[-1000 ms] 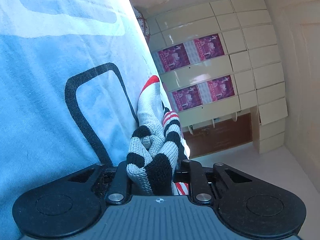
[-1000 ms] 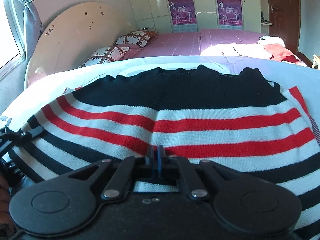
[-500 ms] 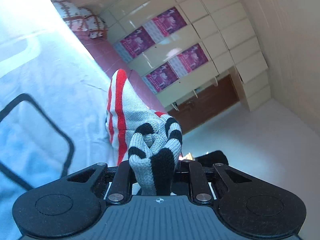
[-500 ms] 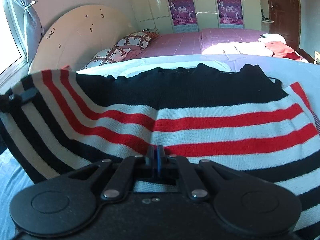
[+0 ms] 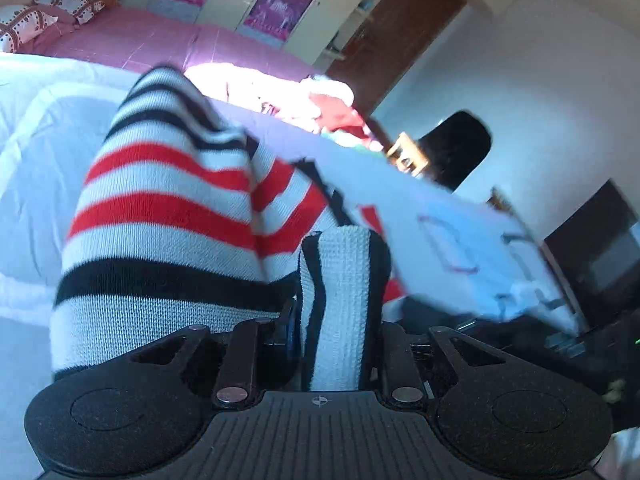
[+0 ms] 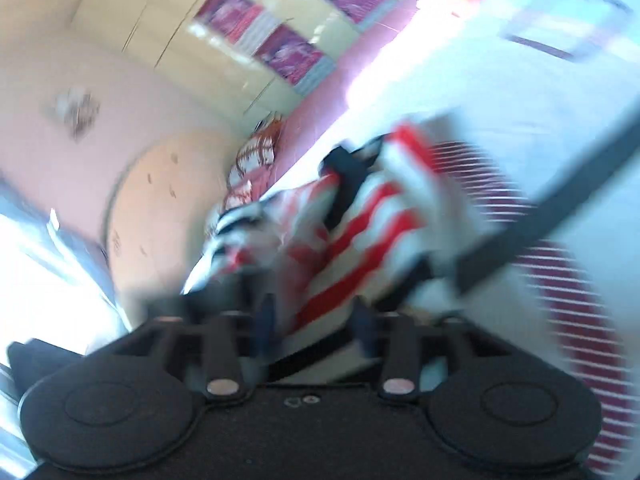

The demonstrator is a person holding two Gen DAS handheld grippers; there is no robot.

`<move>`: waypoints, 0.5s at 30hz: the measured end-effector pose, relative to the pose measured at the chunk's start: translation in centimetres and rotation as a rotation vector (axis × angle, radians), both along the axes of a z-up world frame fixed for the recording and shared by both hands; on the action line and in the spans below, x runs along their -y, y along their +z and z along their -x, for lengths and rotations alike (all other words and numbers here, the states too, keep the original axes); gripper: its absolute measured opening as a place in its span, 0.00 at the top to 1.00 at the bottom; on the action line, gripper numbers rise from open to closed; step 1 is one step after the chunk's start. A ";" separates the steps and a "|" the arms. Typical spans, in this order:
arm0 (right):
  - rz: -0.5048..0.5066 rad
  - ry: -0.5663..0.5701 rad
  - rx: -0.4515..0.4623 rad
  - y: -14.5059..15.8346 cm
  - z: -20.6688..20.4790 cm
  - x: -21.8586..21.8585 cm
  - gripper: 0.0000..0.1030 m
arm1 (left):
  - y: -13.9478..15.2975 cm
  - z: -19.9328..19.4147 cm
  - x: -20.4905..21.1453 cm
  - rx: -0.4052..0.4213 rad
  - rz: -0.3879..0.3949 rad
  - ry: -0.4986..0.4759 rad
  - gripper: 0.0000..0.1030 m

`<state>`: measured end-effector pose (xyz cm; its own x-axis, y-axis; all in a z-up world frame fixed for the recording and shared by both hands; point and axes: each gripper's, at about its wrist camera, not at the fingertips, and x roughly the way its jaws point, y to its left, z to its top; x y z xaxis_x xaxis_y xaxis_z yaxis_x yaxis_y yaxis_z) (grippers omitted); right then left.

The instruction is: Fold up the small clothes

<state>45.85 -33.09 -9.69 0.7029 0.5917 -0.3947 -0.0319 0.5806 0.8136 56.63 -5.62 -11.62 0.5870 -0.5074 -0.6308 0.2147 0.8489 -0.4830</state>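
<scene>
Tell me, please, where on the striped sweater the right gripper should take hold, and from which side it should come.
Probably the striped sweater hem edge. The left gripper already pinches a bunched ribbed band there. The right gripper view is blurred, with fabric between its fingers. Judging by this, grip the same edge further along, coming from the open side.

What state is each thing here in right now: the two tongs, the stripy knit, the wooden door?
Left tongs: shut on the striped sweater.
Right tongs: blurred, fabric between them; grip unclear.
Striped sweater: lifted and bunched, not lying flat.
Brown door: appears closed.
Clothes pile: unfolded, heaped on the bed.
</scene>
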 end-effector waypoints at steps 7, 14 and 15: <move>-0.148 -0.013 0.031 1.1 1.8 4.1 0.38 | 4.4 6.0 0.1 0.156 0.073 -0.101 0.00; -0.171 0.108 -0.045 0.2 0.9 1.4 0.33 | 4.8 9.6 -10.2 0.191 0.083 0.218 0.00; -0.181 0.121 -0.058 0.1 0.7 1.0 0.33 | 4.4 9.4 -11.5 0.167 0.053 0.263 0.00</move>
